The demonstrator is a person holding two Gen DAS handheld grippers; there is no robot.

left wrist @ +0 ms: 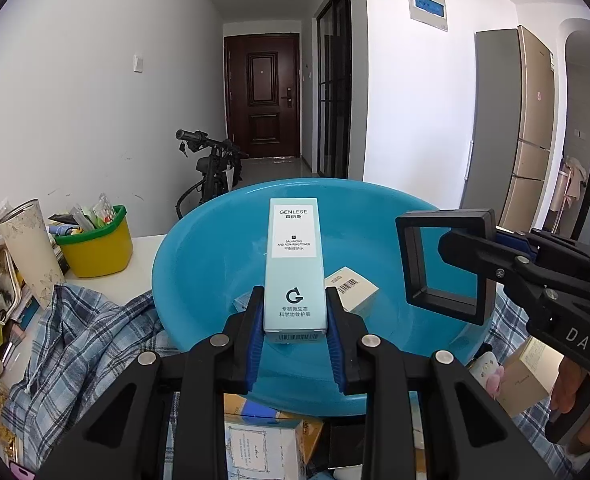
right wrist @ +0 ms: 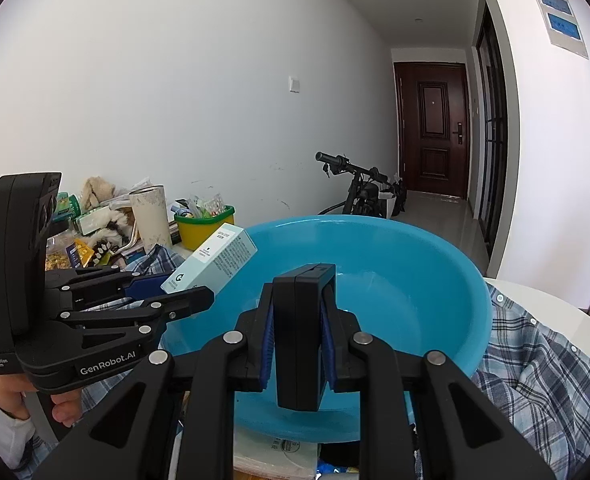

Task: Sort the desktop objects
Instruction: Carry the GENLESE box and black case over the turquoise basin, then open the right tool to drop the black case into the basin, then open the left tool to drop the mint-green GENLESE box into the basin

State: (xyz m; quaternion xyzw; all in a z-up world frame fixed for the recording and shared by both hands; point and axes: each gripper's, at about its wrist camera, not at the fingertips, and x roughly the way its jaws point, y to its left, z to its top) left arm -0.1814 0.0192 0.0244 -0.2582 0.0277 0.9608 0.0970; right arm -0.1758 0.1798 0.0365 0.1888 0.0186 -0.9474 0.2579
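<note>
The left gripper is clamped on a pale green GENLESE toner box, held above the blue plastic basin. The right gripper is closed on a black square frame box, also over the basin. A small white barcoded carton lies inside the basin. A plaid shirt lies around the basin, with a yellow tub with a green rim and a cream tumbler beyond it on the left
</note>
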